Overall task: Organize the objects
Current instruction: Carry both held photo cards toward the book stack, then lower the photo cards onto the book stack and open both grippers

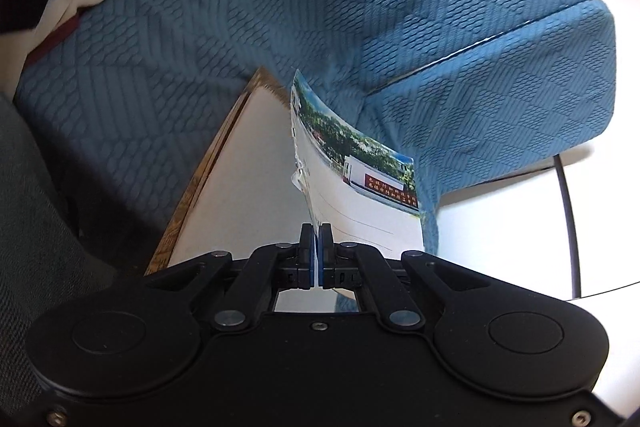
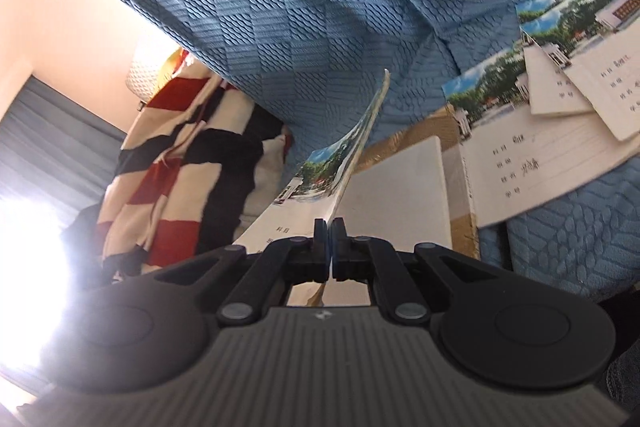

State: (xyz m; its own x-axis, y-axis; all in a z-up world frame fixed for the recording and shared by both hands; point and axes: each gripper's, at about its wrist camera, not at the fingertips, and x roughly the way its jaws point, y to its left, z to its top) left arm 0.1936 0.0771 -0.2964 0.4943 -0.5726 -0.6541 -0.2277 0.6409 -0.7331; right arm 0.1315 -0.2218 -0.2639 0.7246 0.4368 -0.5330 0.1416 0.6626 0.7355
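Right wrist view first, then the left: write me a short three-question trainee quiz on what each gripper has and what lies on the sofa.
1. True or false: the right gripper is shut on a notebook with a photo cover.
2. Multiple choice: in the right wrist view, the loose notebooks lie on A) a wooden floor, B) the blue sofa, C) a glass shelf.
3. Fill in: in the left wrist view, the left gripper pinches a notebook by its ____.

Key: 1 true; 2 B; 3 edge.
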